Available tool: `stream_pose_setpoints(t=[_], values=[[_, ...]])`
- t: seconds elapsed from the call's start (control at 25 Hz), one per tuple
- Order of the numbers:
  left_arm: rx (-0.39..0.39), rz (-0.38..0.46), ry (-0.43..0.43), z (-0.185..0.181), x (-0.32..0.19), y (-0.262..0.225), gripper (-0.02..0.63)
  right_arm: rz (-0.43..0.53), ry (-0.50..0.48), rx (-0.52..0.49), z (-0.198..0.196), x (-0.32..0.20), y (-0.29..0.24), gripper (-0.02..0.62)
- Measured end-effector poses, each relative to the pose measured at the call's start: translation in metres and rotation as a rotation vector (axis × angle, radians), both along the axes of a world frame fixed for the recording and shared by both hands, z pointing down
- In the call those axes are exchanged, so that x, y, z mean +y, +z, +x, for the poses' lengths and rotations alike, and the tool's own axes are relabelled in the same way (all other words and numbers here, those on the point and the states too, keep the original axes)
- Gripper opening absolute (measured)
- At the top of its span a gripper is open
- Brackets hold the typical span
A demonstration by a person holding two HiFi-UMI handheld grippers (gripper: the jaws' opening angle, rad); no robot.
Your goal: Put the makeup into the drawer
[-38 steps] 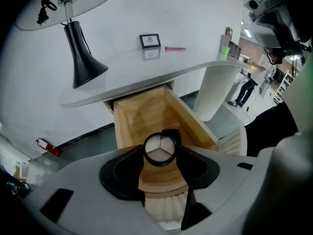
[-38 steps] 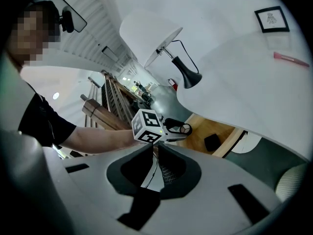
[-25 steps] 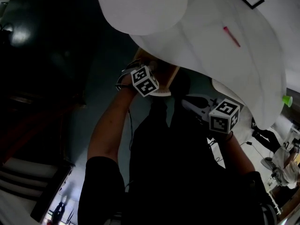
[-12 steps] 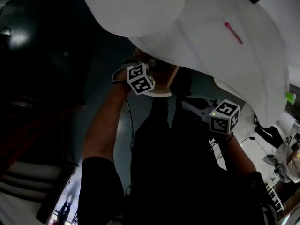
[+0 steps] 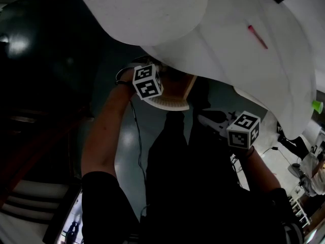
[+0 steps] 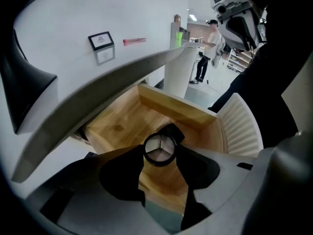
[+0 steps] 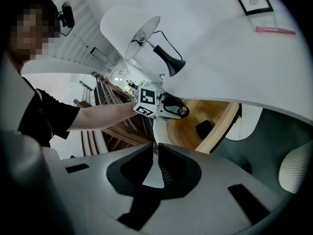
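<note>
desk: what has the left claw got?

me: my left claw [image 6: 160,155] is clamped on a small round makeup pot [image 6: 159,147] with a black rim and a pale lid split into three wedges. its own view shows a jaw pressed to each side of the pot. the pot hangs above the open drawer [image 6: 117,124], over its bare wooden floor.

desk: does the head view show that?

me: no. there i get only the back of that claw with its square markers, the forearm [image 5: 109,131] behind it and the drawer's ribbed white front beneath. the pot is hidden, and the picture is dark.

desk: and the right claw?

me: my right claw [image 7: 157,148] is closed, jaws together with nothing between them. it is apart from the drawer, low and to the right in the head view.

desk: does its view add anything?

me: yes. it looks across at the left claw from the side, with the pot at that claw's tip, just over the drawer. it also shows a black thing [image 7: 204,129] lying on the drawer floor. the left gripper view catches only a corner of it behind the pot, and i can't tell what it is. only the right gripper view shows the lamp [image 7: 131,29], which has a white shade and a black base and stands on the white table [image 7: 220,58].

desk: what else is on the table?

me: a pink stick [image 7: 275,30] and a small framed picture [image 7: 253,1] lie near each other on the table top. all three views show them.
</note>
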State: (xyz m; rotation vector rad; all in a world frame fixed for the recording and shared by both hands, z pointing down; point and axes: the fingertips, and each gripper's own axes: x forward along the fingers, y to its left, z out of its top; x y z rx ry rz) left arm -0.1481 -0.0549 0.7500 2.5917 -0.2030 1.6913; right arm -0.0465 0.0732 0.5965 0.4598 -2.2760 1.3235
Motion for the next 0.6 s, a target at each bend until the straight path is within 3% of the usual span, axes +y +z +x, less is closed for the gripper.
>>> stream_pose_setpoints(t=[0.16,0.44,0.6], values=[[-0.012,-0.002,0.090,0.001,0.005,-0.003,0.218,-0.001,-0.013,-0.001,-0.007,0.000,0.002,0.017],[-0.012,-0.046,0.066,-0.011,-0.007,0.010,0.218,-0.009,-0.023,-0.005,-0.015,-0.001,0.009,0.017],[-0.015,-0.053,0.129,-0.004,0.006,0.015,0.218,-0.016,-0.026,-0.005,-0.013,0.000,0.011,0.017]])
